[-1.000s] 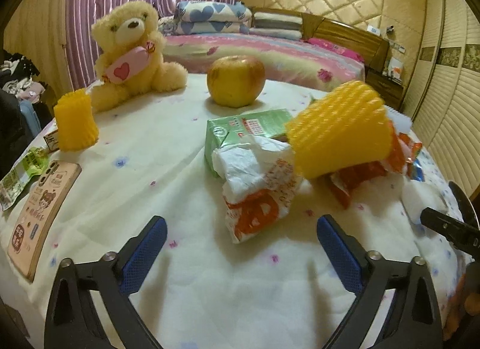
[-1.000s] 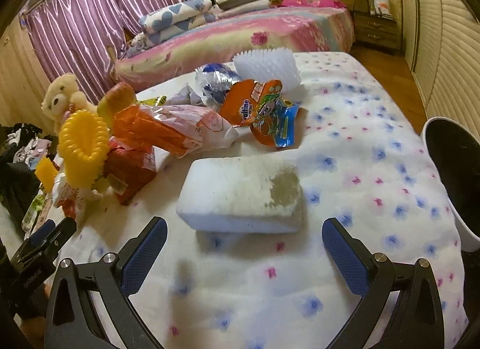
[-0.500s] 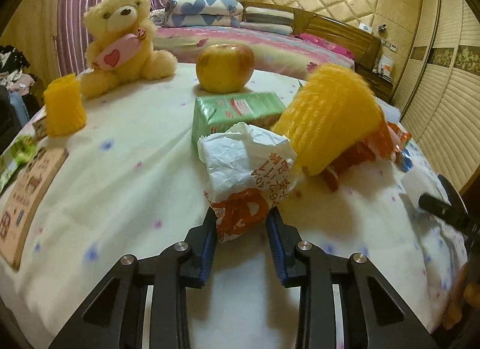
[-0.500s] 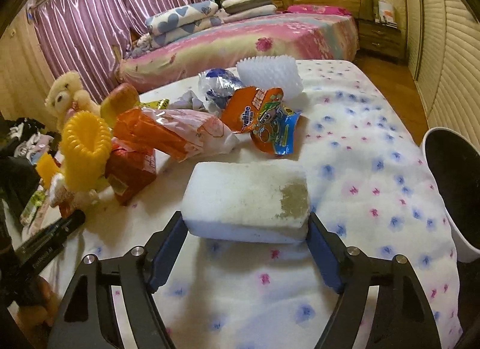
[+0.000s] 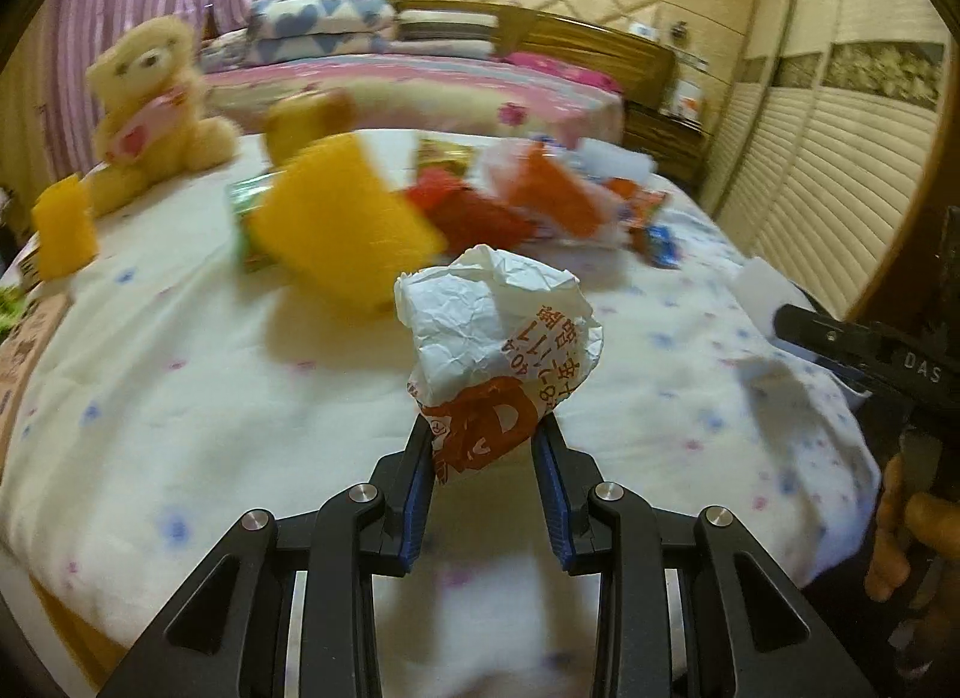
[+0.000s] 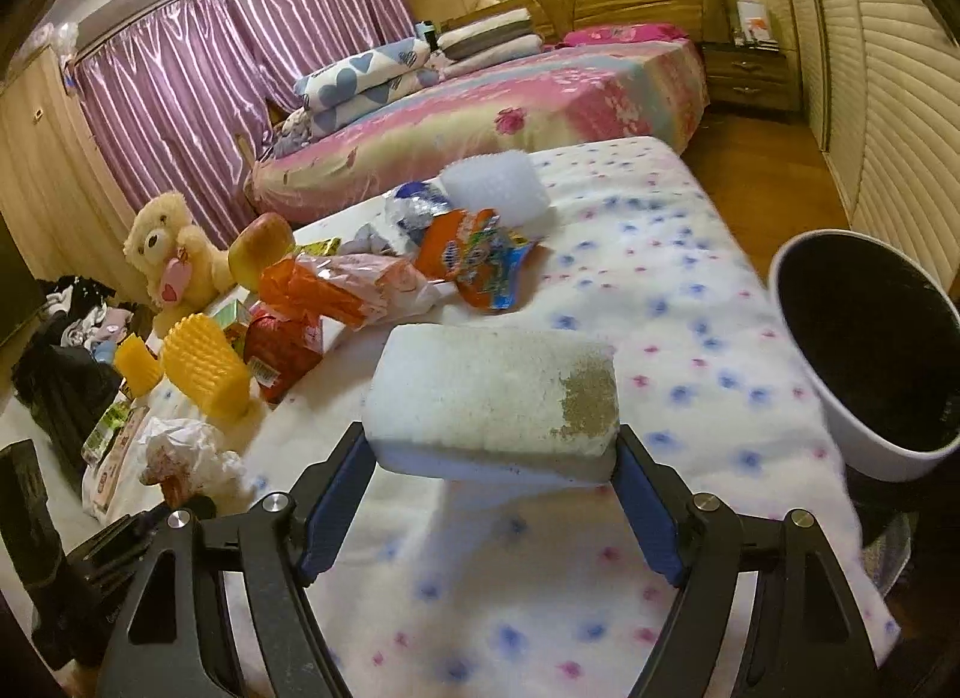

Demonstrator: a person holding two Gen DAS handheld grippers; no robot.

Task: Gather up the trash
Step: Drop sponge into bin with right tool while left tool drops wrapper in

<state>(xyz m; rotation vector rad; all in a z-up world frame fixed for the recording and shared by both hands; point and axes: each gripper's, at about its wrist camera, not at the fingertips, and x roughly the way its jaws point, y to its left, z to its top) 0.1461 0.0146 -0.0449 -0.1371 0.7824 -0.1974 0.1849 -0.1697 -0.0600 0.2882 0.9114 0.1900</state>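
My left gripper (image 5: 483, 446) is shut on a crumpled white and orange paper wrapper (image 5: 498, 332) and holds it above the table's flowered cloth (image 5: 180, 398). The wrapper also shows in the right wrist view (image 6: 180, 452). My right gripper (image 6: 492, 470) is shut on a white foam block (image 6: 492, 398) with a brown stain, lifted off the cloth. A white bin with a black inside (image 6: 870, 350) stands to the right of the table. More trash lies mid-table: orange bags (image 6: 336, 290), a colourful snack packet (image 6: 480, 260), a red packet (image 6: 279, 350).
Yellow foam nets (image 6: 207, 362) lie by the trash, one at the left edge (image 5: 63, 230). A teddy bear (image 5: 150, 104), an apple (image 6: 261, 248), a green carton (image 5: 246, 200) and white foam (image 6: 498, 188) sit further back. A bed (image 6: 510, 98) stands behind.
Both grippers went from open to shut, the left on the paper wrapper, the right on the foam block. Both have since lifted their loads off the cloth.
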